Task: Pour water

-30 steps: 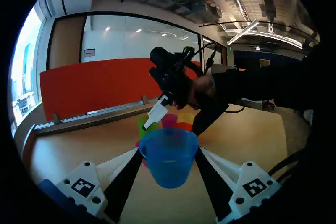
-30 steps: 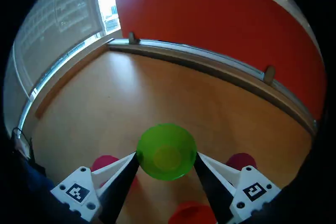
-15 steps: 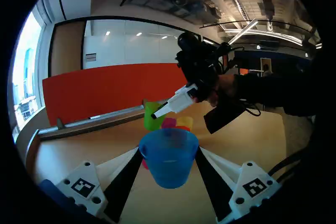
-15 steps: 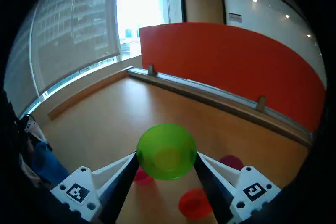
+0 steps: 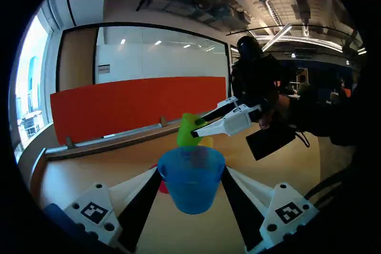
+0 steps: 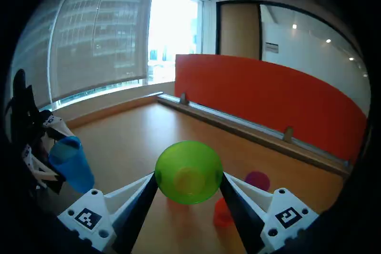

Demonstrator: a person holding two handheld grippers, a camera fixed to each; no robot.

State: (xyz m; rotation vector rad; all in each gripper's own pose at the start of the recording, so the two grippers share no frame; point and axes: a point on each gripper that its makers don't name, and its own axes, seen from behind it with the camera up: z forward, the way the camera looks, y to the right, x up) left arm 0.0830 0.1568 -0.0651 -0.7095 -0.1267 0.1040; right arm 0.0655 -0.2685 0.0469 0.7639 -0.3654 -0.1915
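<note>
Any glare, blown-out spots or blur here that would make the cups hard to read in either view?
Left gripper view: the blue cup is sharp; the window at the edge is overexposed, the sleeve nearly black. Right gripper view: the green cup is sharp and evenly lit; the window behind is blown out white; the red partition bows with fisheye distortion.

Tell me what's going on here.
A person works two handheld grippers over a wooden table. The left gripper is shut on a blue cup, the right gripper on a green cup, both held up off the table. An orange cup and a purple cup stand on it. No pour shows yet.
</note>
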